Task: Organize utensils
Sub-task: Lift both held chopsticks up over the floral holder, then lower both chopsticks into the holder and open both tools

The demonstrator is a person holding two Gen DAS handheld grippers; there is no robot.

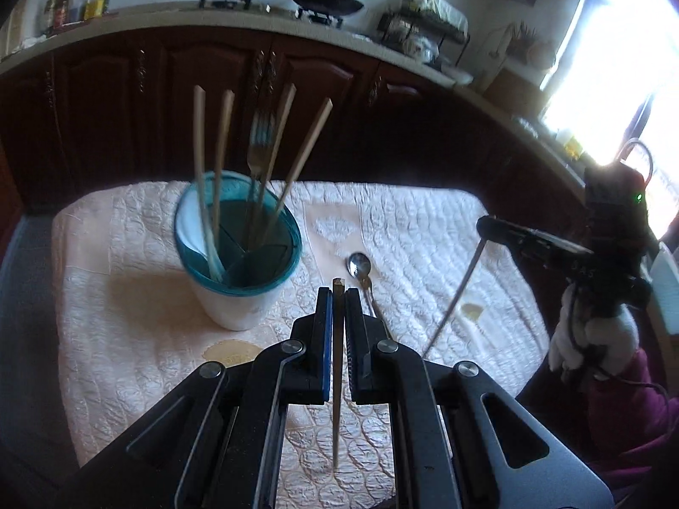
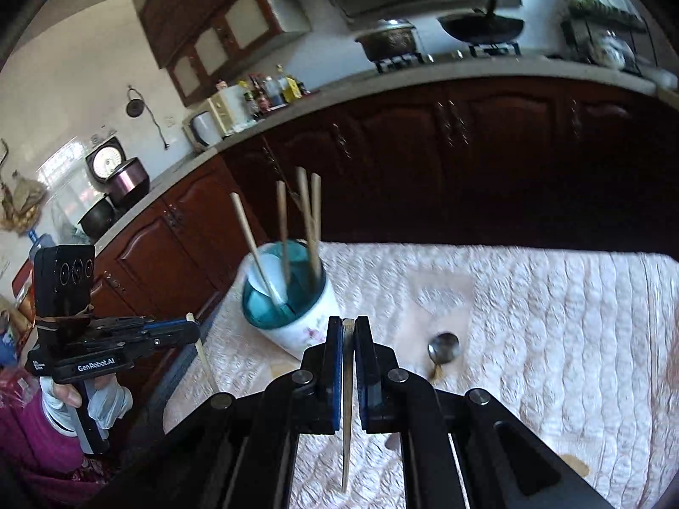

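Ahead of both tools on our quilted worktop [image 1: 424,229] stands the utensil holder [image 1: 237,254]; a spoon [image 1: 360,265] lies between. Our left hand-held gripper [image 1: 338,297] pinches one chopstick [image 1: 337,381], our right hand-held gripper [image 2: 348,326] seemingly another chopstick [image 2: 347,415].

Each wrist camera rode close behind its own fingers, angled down over the quilted table [image 1: 127,263]. Both shared the utensil cup [image 1: 237,254] toward eleven o'clock and the counter [image 2: 382,85] at twelve.
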